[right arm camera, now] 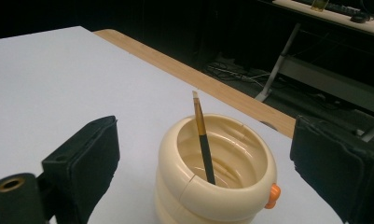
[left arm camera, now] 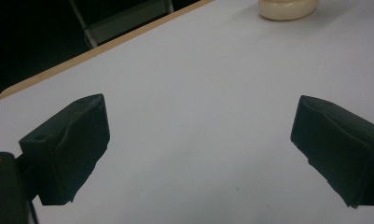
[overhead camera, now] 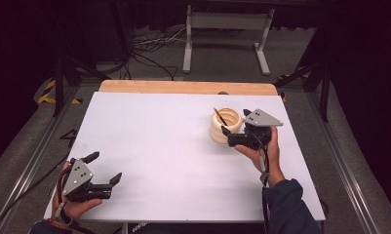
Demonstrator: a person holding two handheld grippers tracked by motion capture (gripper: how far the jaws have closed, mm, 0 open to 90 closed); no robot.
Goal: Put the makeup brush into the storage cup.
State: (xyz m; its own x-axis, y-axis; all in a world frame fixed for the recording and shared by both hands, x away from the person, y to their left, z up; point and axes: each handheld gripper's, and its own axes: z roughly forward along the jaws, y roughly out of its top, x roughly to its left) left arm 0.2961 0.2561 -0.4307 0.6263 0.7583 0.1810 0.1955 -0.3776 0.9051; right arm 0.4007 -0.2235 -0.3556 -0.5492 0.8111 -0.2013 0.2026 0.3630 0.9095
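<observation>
On the white bench (overhead camera: 173,146), toward its far right, a cream ribbed pot (right arm camera: 215,182) holds a leaning paintbrush (right arm camera: 203,140). Right tool (overhead camera: 237,127), jaws apart, flanks the pot; closing comes next. Left tool (overhead camera: 105,168) idles agape, near-left.

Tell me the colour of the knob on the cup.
Orange knob on the cream cup, best in the right gripper view.

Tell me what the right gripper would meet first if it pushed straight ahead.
Most likely the cream ribbed cup with the brush in it: it sits right between the open right gripper, though how near is unclear.
</observation>
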